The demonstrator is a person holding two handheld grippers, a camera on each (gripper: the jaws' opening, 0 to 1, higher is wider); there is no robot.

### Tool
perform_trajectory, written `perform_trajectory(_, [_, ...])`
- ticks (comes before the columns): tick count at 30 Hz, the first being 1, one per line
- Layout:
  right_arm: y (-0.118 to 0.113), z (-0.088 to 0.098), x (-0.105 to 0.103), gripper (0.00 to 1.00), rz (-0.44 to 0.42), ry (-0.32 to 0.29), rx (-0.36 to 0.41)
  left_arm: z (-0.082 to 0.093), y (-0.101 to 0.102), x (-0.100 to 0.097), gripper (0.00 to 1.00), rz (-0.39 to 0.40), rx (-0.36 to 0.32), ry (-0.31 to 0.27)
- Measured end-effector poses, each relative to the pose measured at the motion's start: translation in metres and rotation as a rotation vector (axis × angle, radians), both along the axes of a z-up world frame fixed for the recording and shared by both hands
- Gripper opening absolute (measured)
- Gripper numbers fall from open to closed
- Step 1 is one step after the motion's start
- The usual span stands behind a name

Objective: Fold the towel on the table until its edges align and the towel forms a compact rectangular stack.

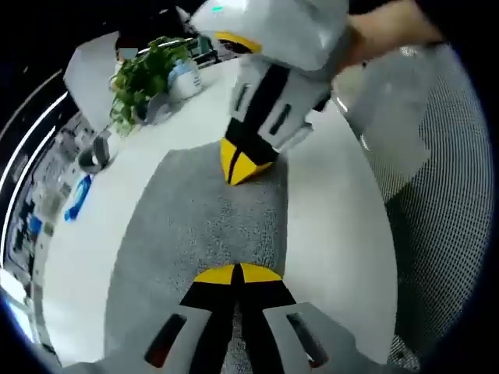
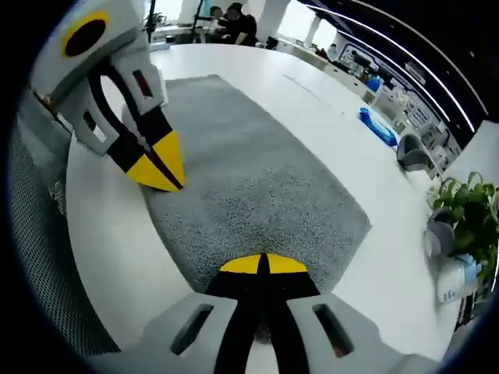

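Note:
A grey towel lies flat on the white table, spread as a long rectangle. In the left gripper view my left gripper is shut, its yellow tips low over the towel's near part. My right gripper comes in from the top, also shut, tips down at the towel's far end. The right gripper view has the right gripper shut over the towel's near end. There the left gripper points down at the towel's left edge. No cloth is lifted or seen between either pair of jaws.
A green potted plant and a white bottle stand at the table's far end. A blue object and a dark rounded thing lie beyond the table edge. Grey mesh borders the near side. People sit far off.

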State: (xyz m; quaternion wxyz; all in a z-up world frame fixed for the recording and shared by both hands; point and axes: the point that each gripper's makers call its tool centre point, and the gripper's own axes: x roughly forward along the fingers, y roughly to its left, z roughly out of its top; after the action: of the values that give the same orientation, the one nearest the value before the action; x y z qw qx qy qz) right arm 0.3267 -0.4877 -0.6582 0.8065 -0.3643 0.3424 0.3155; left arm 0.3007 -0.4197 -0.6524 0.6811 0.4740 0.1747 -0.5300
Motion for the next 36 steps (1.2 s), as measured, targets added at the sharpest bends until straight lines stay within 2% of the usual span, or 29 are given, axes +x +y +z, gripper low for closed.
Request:
perform_trajectory(3, [0.000, 0.000, 0.000, 0.00, -0.015, 0.001, 0.003, -0.001, 0.000, 0.000, 0.01, 0.026, 0.015, 0.007])
perform_trajectory(6, [-0.001, 0.000, 0.000, 0.00, -0.013, -0.015, 0.005, -0.001, 0.002, 0.001, 0.01, 0.015, 0.010, -0.013])
perform_trajectory(9, [0.000, 0.000, -0.001, 0.00, 0.049, -0.041, -0.051, 0.000, 0.003, 0.002, 0.01, 0.006, -0.004, -0.018])
perform_trajectory(12, [0.001, 0.000, -0.001, 0.00, 0.044, -0.039, -0.065, 0.000, 0.002, 0.003, 0.01, 0.012, -0.011, -0.011])
perform_trajectory(14, [0.000, 0.000, -0.001, 0.00, 0.024, -0.032, -0.062, -0.001, 0.003, 0.004, 0.01, -0.001, -0.003, -0.032])
perform_trajectory(18, [0.001, 0.000, -0.005, 0.00, -0.030, 0.004, -0.009, 0.000, 0.005, 0.007, 0.01, -0.009, 0.014, -0.063])
perform_trajectory(23, [0.004, 0.000, -0.011, 0.00, -0.083, 0.056, 0.074, -0.001, 0.011, 0.014, 0.01, 0.016, 0.011, -0.068])
perform_trajectory(36, [0.011, 0.001, -0.021, 0.00, -0.097, 0.111, 0.138, 0.000, 0.016, 0.018, 0.01, 0.040, 0.004, -0.076])
